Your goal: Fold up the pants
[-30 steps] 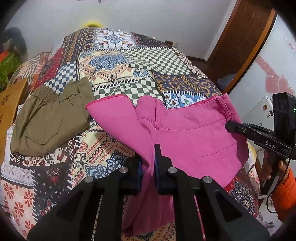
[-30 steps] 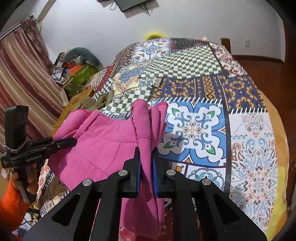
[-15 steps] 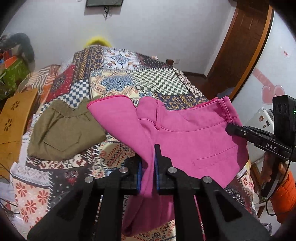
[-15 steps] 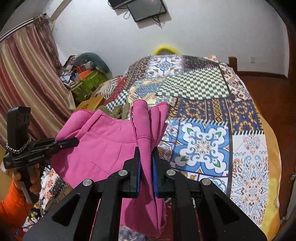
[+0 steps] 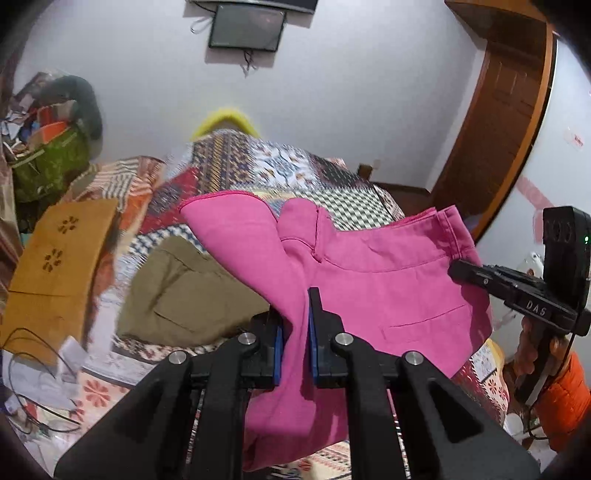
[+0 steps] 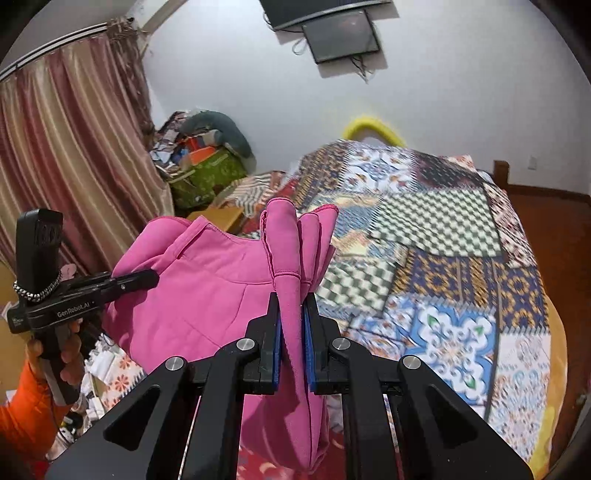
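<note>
Closest in on the left wrist view, the left gripper is clamped on a bunched fold of the pink pants, cloth squeezed tight between the blue pads. Over on the right wrist view, same story: the right gripper is pinched shut on a gathered ridge of the pink pants, fabric standing up between the pads and hanging down below them.

The pants are stretched between the two grippers and held up off the patchwork bedspread; loose cloth droops toward 6 o'clock in both views. From the left camera, the waistband runs out toward 2 o'clock, and the other gripper comes in at 3 o'clock, its tip at the waistband edge, with an orange sleeve under it. A back pocket seam shows on the panel just right of centre.

Next out, at 9 o'clock from the left gripper, olive green shorts lie flat on the bedspread, partly tucked behind the pink leg. Beyond them at 9 to 10 o'clock sits a tan cardboard box.

Farthest away: a yellow bed rail at 12 o'clock, a dark wall screen above it, striped curtains at 10 o'clock in the right view, and a brown door at 1 o'clock in the left view.
</note>
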`<state>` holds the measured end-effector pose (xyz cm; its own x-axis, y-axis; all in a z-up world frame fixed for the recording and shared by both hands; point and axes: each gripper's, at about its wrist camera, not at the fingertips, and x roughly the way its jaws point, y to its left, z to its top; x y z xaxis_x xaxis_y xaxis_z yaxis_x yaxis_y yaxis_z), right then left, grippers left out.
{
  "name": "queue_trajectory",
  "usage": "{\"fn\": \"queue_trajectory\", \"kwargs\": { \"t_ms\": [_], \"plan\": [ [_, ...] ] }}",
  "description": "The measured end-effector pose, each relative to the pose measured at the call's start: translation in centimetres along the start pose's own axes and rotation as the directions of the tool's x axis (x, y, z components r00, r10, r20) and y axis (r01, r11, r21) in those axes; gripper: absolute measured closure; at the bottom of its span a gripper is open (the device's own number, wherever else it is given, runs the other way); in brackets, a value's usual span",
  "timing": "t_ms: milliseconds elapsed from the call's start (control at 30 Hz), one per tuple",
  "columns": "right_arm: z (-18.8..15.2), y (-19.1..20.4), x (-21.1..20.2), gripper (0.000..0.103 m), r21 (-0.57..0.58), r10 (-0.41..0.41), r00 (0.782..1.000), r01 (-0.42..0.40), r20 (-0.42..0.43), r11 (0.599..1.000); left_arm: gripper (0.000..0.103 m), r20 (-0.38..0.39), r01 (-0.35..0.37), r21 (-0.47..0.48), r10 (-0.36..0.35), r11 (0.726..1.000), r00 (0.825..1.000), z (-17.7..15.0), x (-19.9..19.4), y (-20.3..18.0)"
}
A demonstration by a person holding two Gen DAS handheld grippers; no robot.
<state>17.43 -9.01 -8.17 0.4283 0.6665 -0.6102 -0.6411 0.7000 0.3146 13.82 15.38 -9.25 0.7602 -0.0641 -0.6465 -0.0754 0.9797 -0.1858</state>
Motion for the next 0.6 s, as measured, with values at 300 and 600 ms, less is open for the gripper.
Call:
{"fn": "queue_trajectory", "kwargs": {
  "t_ms": [300,600],
  "plan": [
    [2.4,3.0,3.8,0.094,-0.060,0.037,0.999,-0.037,0.007,0.997,0.093,0.055,-0.076,0.003,0.076,0.997,0.996,2.1,-1.8,3.6],
    [4.6,5.2,8.5,0.094,-0.073,0.077,0.997,-0.076,-0.001,0.994,0.093,0.060,-0.102,-0.057,0.106,0.993,0.993,3.2,-0.3,8.3]
  ]
}}
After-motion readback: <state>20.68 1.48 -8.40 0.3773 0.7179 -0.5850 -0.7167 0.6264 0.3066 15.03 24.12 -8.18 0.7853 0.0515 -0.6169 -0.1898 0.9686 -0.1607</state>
